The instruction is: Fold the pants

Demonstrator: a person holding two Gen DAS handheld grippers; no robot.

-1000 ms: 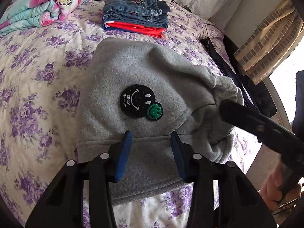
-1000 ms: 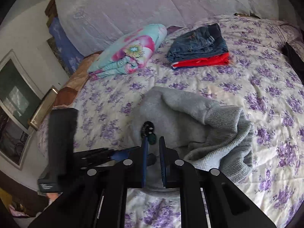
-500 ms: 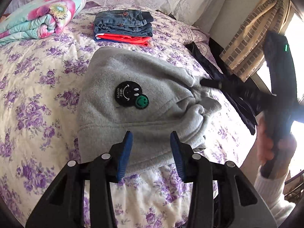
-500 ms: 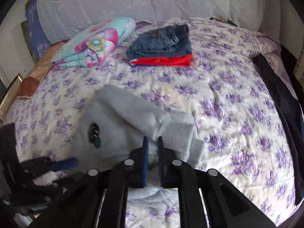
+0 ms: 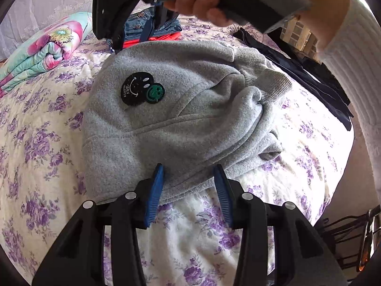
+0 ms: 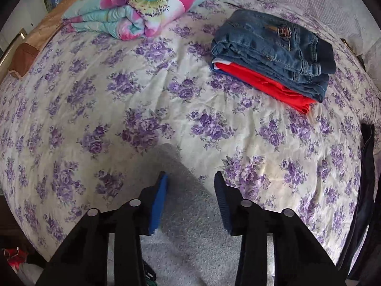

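Grey fleece pants (image 5: 171,119) with a black and green smiley patch (image 5: 140,90) lie folded in a bundle on the floral bedspread (image 5: 42,143). My left gripper (image 5: 189,183) is open and empty at the bundle's near edge, its blue pads on either side of the hem. My right gripper (image 6: 190,190) is open and empty above the far edge of the grey pants (image 6: 188,226). In the left wrist view the right gripper's body (image 5: 114,12) and the hand holding it hang above the bundle.
Folded jeans on a red garment (image 6: 273,54) lie at the far right of the bed. A rolled floral quilt (image 6: 142,4) lies at the far left. A dark garment (image 5: 309,81) lies along the bed's right edge.
My right gripper has opened, let go of the grey fabric and moved over the bundle to its far side. The left gripper has barely moved.
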